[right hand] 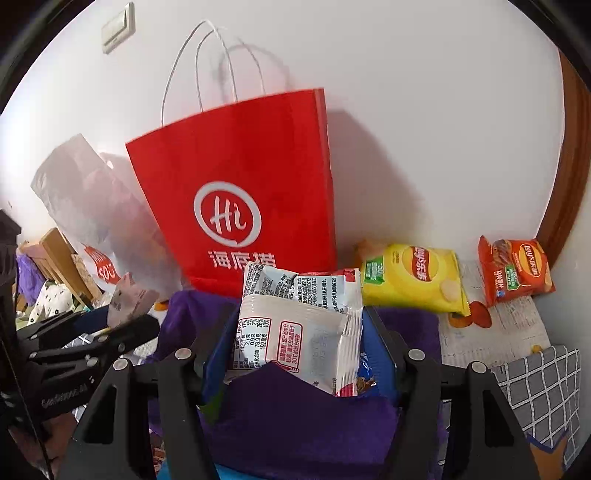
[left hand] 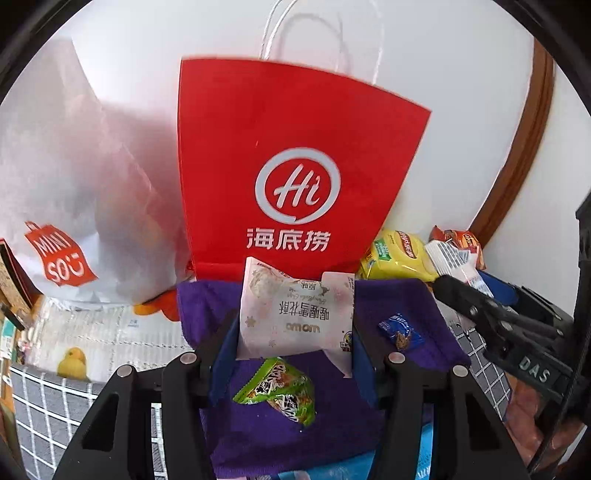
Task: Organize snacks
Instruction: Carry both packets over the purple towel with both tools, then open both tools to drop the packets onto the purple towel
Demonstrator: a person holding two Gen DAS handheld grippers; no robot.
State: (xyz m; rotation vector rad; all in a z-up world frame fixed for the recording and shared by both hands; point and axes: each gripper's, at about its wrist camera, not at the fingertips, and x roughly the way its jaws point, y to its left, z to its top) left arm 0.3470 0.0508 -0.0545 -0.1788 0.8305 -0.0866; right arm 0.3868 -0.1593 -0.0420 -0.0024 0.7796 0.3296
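White wall (right hand: 424,110) behind, light switch (right hand: 118,27) high on it at upper left. Brown wooden trim (left hand: 524,147) runs down the wall's right edge. Purple cloth (left hand: 295,435) spread mid-surface; grey checked cloth (right hand: 543,384) at the right edge. Printed white sheet (left hand: 92,332) with a yellow duck (left hand: 72,363) toward the left edge. Cardboard boxes (right hand: 59,254) stacked far left.
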